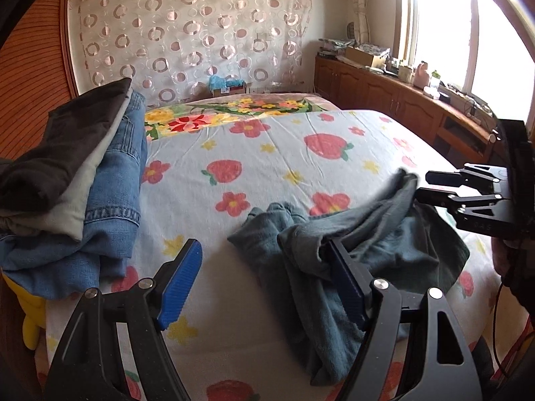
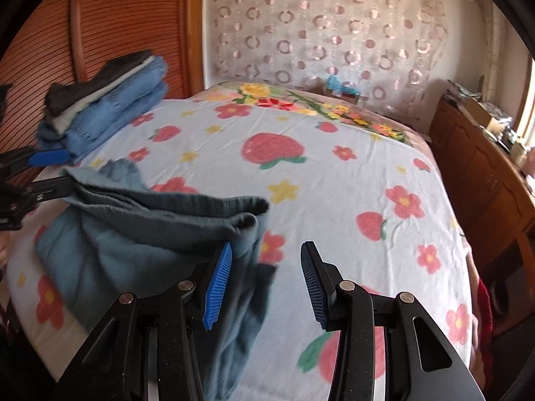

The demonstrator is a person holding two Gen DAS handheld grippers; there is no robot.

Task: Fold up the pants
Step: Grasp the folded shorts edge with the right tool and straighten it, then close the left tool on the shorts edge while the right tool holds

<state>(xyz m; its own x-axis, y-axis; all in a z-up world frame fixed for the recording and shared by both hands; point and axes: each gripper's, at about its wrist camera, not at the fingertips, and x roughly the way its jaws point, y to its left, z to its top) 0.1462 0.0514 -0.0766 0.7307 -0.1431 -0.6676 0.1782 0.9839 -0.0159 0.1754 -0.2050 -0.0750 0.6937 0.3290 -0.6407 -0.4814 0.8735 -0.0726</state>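
— Lying where? Crumpled teal pants [image 1: 334,250] sprawling on the strawberry-print bed [image 1: 267,153], well apart from the folded clothes stack [image 1: 83,180].

— And gripping? Left gripper [image 1: 267,280] gaping wide beside the cloth; right gripper [image 2: 265,284] also gaping, holding nothing.

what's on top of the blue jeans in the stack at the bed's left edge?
On the blue jeans lie a light grey garment and, topmost, a dark one. Whatever sits under the jeans is covered.

Both wrist views sit low, close over the bed [image 1: 301,127] — facing its far curtain [image 2: 334,26].
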